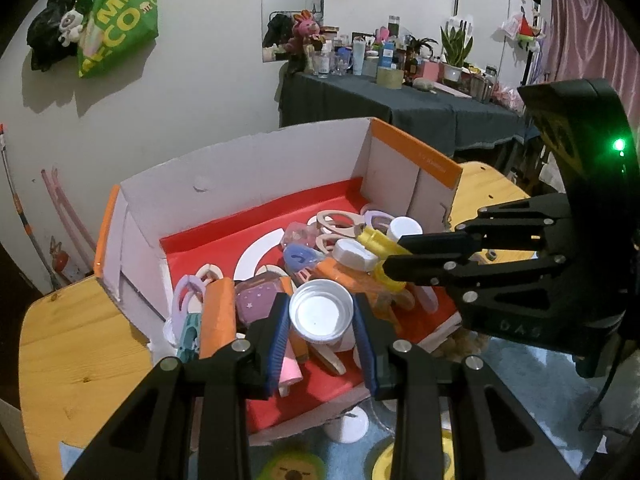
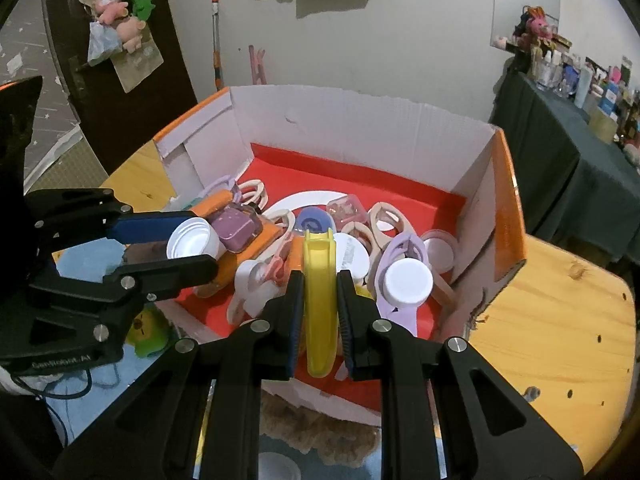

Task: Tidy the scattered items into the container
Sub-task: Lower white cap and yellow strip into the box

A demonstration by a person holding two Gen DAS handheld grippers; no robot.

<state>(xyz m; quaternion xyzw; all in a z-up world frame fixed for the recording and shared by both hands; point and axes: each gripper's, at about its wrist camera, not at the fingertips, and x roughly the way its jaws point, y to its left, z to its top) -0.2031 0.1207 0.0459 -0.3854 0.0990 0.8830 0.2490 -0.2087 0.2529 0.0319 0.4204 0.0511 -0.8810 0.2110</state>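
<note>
Hovering over the cardboard box point(image 2: 400, 120): both grippers, each loaded. Left gripper point(image 1: 322, 316) is pinching a white lid point(image 1: 321, 311), open face toward its camera; right gripper point(image 2: 320, 304) is clamping a yellow clip point(image 2: 319, 292) edgewise, long axis running along the fingers. Both items are hanging directly above the pile inside.

My left gripper point(image 1: 321, 317) holds a white lid point(image 1: 321, 313) between its blue-padded jaws, open side facing me, over the near part of the cardboard box point(image 1: 280, 160). The box sits on the wooden desk point(image 1: 80, 360), its red floor heaped with clips, caps and small bottles. From the right, my right gripper point(image 1: 390, 256) clamps a yellow clip point(image 1: 378, 242) above the same heap.
</note>
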